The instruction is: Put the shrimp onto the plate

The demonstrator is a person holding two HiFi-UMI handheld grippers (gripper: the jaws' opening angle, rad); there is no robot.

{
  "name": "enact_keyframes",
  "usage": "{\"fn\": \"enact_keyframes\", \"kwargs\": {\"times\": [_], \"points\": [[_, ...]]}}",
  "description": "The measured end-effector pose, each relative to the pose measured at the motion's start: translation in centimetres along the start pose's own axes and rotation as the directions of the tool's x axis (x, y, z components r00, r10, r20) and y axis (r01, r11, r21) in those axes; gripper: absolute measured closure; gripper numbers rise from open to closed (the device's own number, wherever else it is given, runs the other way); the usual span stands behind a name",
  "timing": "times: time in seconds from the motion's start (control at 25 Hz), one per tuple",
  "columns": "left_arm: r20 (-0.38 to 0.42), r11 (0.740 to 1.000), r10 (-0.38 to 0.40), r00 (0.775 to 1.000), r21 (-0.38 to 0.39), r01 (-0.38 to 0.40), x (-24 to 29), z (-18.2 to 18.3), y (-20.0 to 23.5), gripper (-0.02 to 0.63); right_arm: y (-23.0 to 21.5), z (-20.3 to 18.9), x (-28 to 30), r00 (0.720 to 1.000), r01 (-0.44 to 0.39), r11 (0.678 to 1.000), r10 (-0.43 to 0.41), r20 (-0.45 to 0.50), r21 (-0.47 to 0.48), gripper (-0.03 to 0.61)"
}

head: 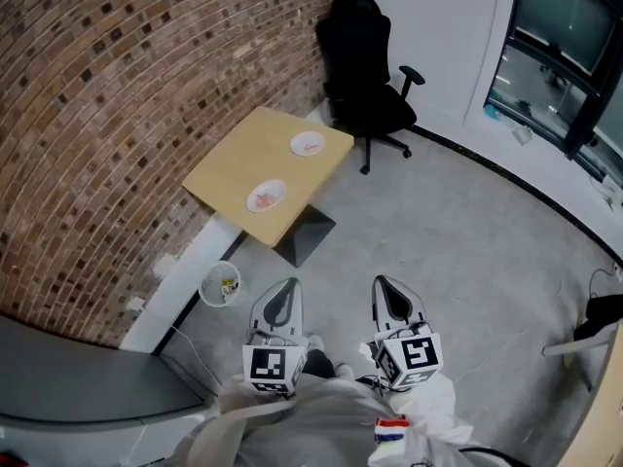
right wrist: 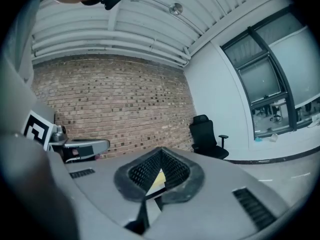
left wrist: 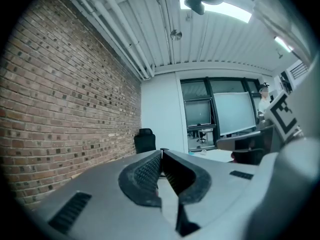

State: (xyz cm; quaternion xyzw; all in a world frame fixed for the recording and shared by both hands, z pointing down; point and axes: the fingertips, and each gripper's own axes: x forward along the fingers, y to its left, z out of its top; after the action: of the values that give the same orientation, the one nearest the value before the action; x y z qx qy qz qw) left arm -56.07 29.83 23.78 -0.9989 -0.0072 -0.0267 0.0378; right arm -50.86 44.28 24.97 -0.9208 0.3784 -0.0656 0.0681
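Note:
Far ahead in the head view a light wooden table stands against the brick wall. It carries two white plates: a nearer plate with orange-pink pieces on it, and a farther plate with a small pink mark. They are too small for me to tell which pieces are shrimp. My left gripper and right gripper are held level close to the body, well short of the table. Both are shut and hold nothing; the left gripper and right gripper each have their tips meeting.
A black office chair stands beyond the table, also seen as the chair in the right gripper view. A wire wastebasket sits on the grey floor by the wall, left of my path. Windows line the right side.

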Motion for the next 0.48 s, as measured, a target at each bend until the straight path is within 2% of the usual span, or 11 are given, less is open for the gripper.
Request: {"fn": "enact_keyframes", "kwargs": {"times": [0.48], "points": [[0.009,0.998,-0.069,0.998,0.007,0.069,4.5,-1.3,-1.4,0.598,-3.7,-1.3,1.2,0.998,0.063,0.998,-0.063,-0.006,0.013,0.555]]}}
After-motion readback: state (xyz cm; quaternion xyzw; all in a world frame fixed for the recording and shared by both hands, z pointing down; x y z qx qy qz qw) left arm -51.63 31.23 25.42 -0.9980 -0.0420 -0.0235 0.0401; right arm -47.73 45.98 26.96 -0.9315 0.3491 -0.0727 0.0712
